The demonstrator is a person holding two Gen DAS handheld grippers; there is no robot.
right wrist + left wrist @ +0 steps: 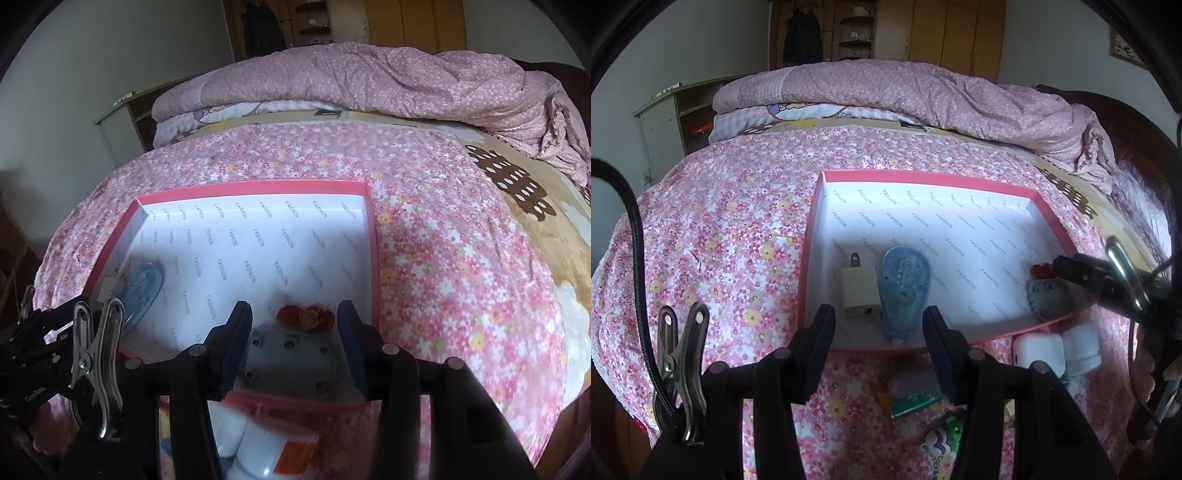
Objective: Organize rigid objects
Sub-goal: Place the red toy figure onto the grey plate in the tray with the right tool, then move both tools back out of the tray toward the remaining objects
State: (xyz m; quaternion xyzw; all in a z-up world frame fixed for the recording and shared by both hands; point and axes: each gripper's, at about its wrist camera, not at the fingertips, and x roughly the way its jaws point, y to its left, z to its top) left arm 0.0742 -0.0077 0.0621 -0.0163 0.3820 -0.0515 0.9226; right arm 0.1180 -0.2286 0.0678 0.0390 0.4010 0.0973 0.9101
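A pink-rimmed box [923,176] with a white "FASHION" lining lies on the flowered bedspread. A white USB charger [857,291] and a blue correction-tape dispenser [905,291] lie in its near left part. My left gripper [879,321] is open, just above the box's near edge, over those two. A grey toy with red trim [1047,291] lies in the near right corner; in the right wrist view it [291,354] sits between the open fingers of my right gripper [293,325], untouched as far as I can tell. The box rim [373,236] shows there too.
Outside the box's near edge lie a white case [1039,354], a white bottle [1082,350], a green card [912,402] and a colourful keychain [942,439]. A rolled pink quilt [905,92] lies at the far end of the bed. Wardrobes stand behind.
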